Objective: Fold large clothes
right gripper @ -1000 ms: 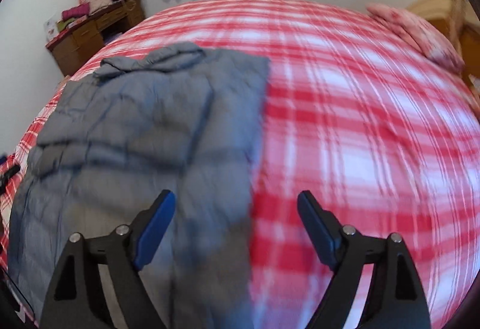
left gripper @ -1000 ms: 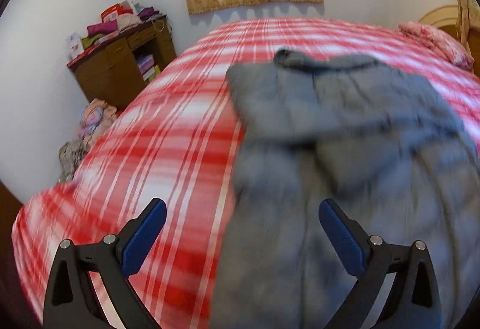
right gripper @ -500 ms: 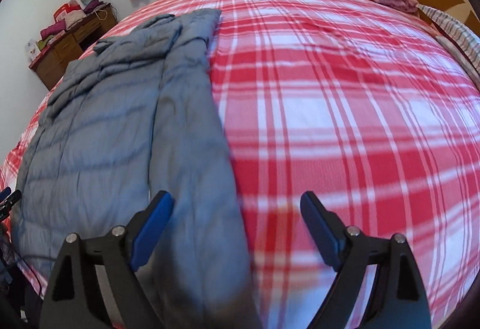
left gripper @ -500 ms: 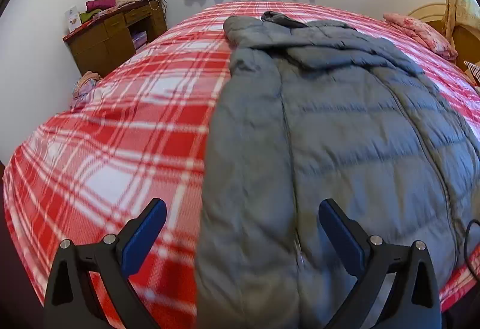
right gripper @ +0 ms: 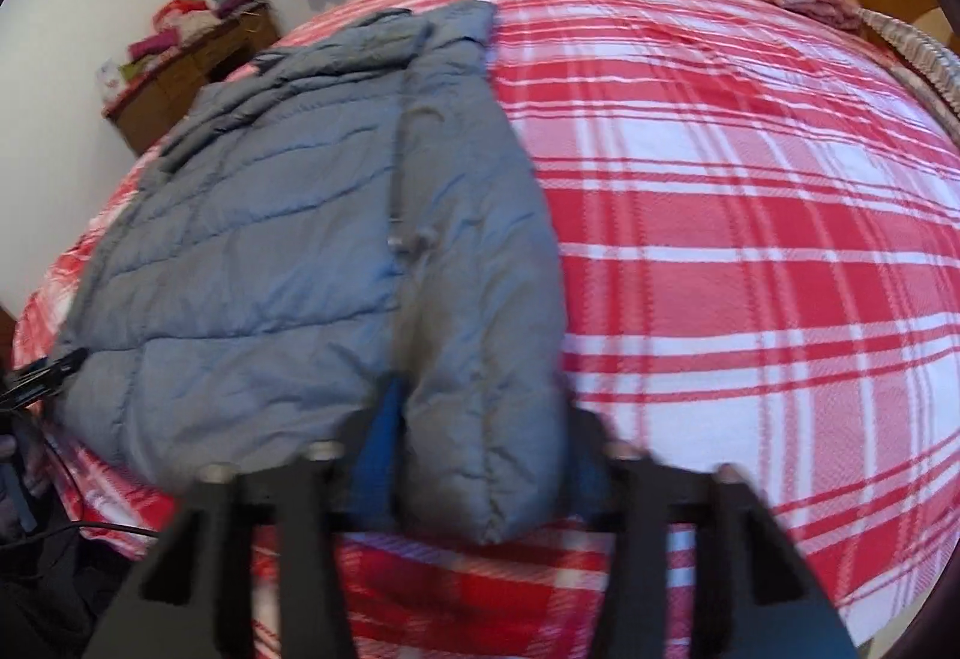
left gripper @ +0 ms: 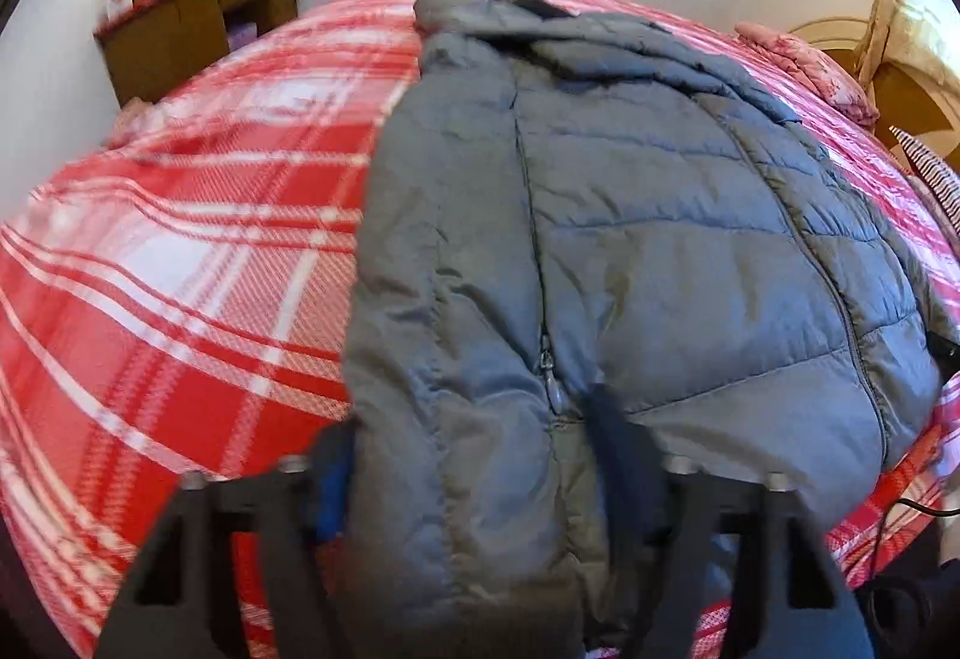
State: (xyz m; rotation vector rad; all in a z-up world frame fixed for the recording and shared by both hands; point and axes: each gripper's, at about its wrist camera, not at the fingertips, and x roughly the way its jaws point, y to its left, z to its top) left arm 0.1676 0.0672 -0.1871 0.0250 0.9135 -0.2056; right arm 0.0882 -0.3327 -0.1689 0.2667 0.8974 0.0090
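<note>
On the plaid bed (left gripper: pixel 180 263), grey puffer jacket (left gripper: pixel 660 239) lies with sleeves tucked in. I have left claw (left gripper: pixel 474 455) and right claw (right gripper: pixel 480 437) each pinching a hem corner. Crosswise fold remains.

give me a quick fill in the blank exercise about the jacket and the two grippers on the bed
The jacket is ____ in colour.
It lies on a bedspread checked white and ____.
The left gripper is closing on the jacket's ____ edge.
The window above the bed has a ____ over it.

Missing words: grey; red; bottom; curtain
</note>
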